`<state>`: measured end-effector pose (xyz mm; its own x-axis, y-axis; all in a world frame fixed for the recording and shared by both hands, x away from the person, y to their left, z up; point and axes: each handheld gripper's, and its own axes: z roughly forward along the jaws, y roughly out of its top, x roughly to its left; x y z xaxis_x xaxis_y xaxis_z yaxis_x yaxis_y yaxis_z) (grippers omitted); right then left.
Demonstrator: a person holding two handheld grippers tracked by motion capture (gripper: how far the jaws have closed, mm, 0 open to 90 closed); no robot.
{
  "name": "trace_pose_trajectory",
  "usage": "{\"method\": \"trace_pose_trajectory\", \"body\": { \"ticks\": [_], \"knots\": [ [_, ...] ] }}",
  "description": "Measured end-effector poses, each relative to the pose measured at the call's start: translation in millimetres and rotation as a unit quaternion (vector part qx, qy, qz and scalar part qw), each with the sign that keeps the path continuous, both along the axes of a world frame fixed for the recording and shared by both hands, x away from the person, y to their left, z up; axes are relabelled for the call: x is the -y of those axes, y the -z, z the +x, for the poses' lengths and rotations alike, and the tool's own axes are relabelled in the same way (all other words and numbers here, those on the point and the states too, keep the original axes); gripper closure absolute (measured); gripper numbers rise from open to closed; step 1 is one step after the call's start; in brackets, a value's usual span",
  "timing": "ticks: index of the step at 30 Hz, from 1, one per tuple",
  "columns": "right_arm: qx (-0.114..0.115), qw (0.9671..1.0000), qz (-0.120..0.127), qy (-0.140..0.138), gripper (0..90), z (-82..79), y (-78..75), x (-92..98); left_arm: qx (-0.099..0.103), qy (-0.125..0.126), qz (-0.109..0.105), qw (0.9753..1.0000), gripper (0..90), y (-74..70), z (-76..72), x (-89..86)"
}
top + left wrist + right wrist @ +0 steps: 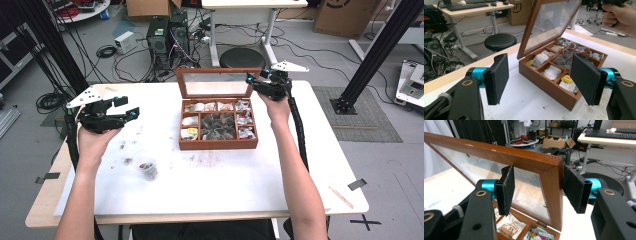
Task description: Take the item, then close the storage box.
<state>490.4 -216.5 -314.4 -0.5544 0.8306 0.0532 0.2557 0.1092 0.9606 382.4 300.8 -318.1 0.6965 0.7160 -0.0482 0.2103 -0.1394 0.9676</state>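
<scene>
A brown wooden tea box [218, 145] stands mid-table, its compartments holding several tea bags [218, 126]. Its glass lid [215, 87] is raised, leaning back. My right gripper [252, 82] is at the lid's upper right corner. In the right gripper view that gripper [539, 192] is open, its jaws on either side of the lid frame [524, 157]; the right pad is at the frame's edge, the left pad stands off the glass. My left gripper [126, 107] hovers open left of the box. In the left gripper view it [540, 78] faces the box [544, 85] and lid [549, 25], holding nothing.
A small clear cup [148, 170] with brown bits stands front left of the box, with crumbs scattered on the white table [225, 185]. A thin wooden stick [341, 196] lies near the front right corner. Behind the table are a black stool [242, 57] and computer towers [167, 37].
</scene>
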Motion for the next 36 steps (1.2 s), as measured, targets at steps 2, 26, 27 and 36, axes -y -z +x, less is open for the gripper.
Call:
{"method": "trace_pose_trajectory", "body": {
  "ticks": [2,26,27,36],
  "knots": [
    [0.001,1.0,-0.004,0.002,45.0,-1.7,-0.3,-0.5,0.0,-0.003,-0.006,1.0,31.6,-1.0,0.7,-3.1],
    [-0.001,0.9999,-0.012,0.003,44.7,-5.9,-0.6,-0.8,0.011,0.009,-0.022,0.9997,31.6,-8.0,2.2,-2.8],
    [-0.002,0.9999,-0.01,0.002,44.7,-5.5,-0.3,-0.7,0.011,0.01,-0.021,0.9997,31.5,-7.8,2.4,-2.6],
    [-0.002,0.9999,-0.015,0.003,44.2,-6.6,-0.9,-1.5,0.005,0.008,-0.019,0.9998,31.5,-5.5,2.3,-4.8]
  ]
}}
